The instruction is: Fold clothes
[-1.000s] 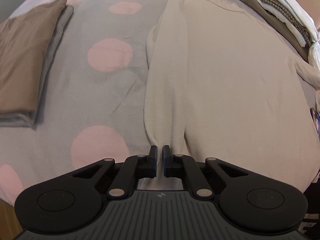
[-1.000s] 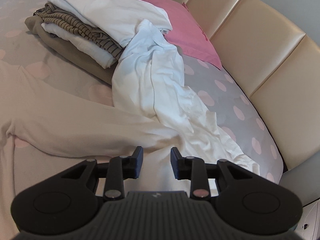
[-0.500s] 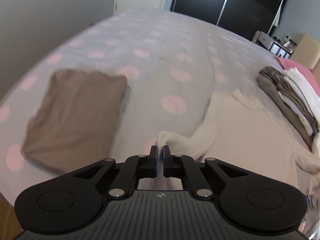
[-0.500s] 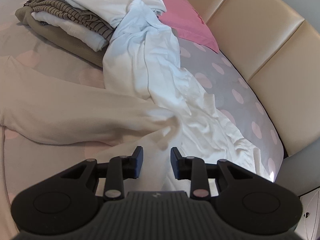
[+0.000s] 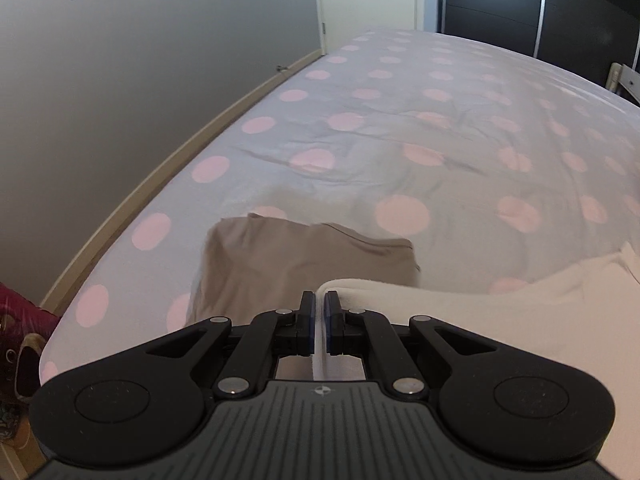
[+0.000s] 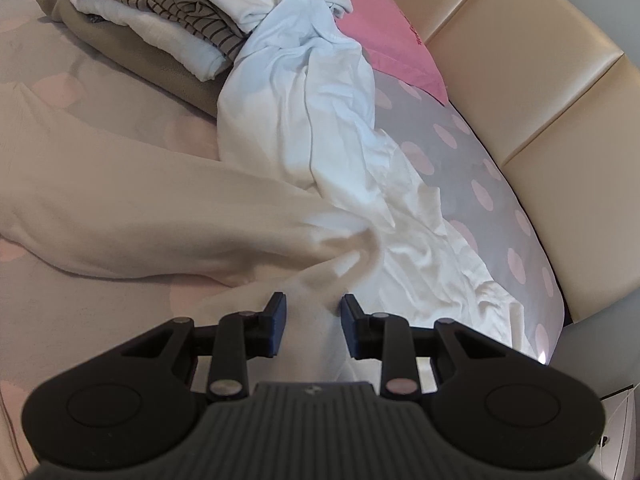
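Observation:
A cream long-sleeved top [image 5: 460,320] lies on the bed. My left gripper [image 5: 320,308] is shut on a fold of its edge and holds it above the bedsheet, with the cloth trailing away to the right. In the right wrist view the top's sleeve [image 6: 140,216] runs across the sheet, and its bunched end rises between the fingers of my right gripper [image 6: 312,312]. That gripper is open, the jaws standing a little apart around the cloth. How far the pads touch the sleeve is unclear.
A folded brown garment [image 5: 304,268] lies just beyond the left gripper. A crumpled white garment [image 6: 320,120], a pile of folded clothes [image 6: 160,20] and a pink pillow [image 6: 392,40] lie by the beige headboard [image 6: 540,80]. The dotted sheet [image 5: 400,128] meets a wall [image 5: 120,100] on the left.
My left gripper has lifted and swung left with the top's edge, now looking over the brown garment toward the wall. The sleeve end has bunched up between the right fingers.

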Demonstrator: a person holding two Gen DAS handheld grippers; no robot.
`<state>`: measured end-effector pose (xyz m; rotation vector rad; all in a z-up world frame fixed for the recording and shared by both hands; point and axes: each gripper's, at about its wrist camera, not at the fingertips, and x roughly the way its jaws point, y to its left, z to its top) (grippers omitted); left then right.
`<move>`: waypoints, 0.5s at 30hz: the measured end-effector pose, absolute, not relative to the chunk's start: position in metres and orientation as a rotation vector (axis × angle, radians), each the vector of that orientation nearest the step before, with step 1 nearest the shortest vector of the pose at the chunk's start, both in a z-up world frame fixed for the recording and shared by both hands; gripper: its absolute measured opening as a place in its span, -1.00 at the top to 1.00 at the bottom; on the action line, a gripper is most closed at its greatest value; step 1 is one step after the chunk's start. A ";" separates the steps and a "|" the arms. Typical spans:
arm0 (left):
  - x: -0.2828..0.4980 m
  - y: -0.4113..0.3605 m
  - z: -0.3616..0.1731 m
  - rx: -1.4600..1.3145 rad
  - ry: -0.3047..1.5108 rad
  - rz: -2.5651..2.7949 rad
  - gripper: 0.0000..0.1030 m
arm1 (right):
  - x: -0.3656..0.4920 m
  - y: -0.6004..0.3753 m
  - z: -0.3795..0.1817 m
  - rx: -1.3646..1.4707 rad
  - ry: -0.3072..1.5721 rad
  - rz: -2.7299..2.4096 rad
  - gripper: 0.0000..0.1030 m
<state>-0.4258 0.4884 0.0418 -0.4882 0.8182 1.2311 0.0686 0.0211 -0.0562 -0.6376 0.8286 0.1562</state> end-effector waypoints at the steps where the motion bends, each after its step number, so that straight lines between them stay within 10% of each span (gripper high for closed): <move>1: -0.425 0.493 0.039 -0.496 0.821 1.235 0.94 | 0.069 0.022 -0.057 -0.639 0.830 0.158 0.36; 15: -0.403 0.430 0.035 -0.373 0.788 1.060 0.45 | 0.042 0.035 -0.049 -0.631 0.799 0.354 0.33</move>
